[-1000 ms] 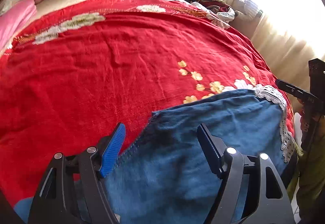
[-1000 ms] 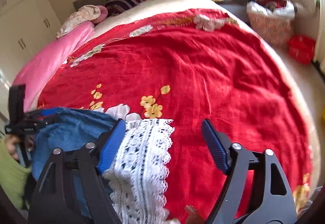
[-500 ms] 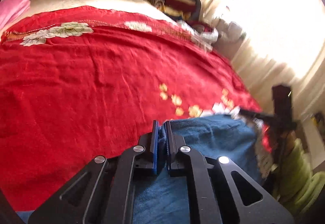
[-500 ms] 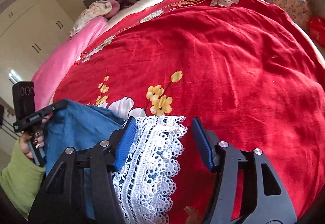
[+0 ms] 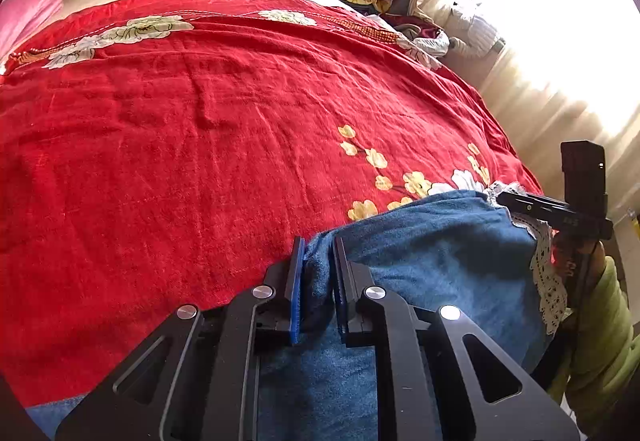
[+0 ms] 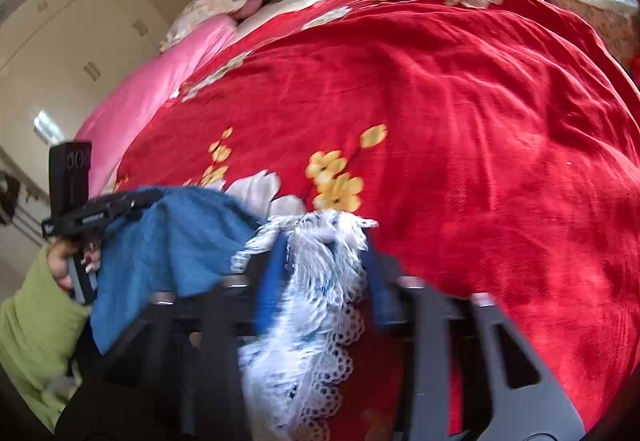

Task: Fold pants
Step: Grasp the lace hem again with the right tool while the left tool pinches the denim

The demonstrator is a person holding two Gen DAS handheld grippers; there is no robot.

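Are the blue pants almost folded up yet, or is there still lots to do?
Just starting. Done: the blue pants lie on the red bedspread. In hand: the left gripper is shut on their denim edge, and the right gripper is around their white lace trim, though blur hides whether it is fully clamped. Left: no neat fold shows yet, so all the folding remains.

left claw pinching blue pants edge | red bedspread beneath
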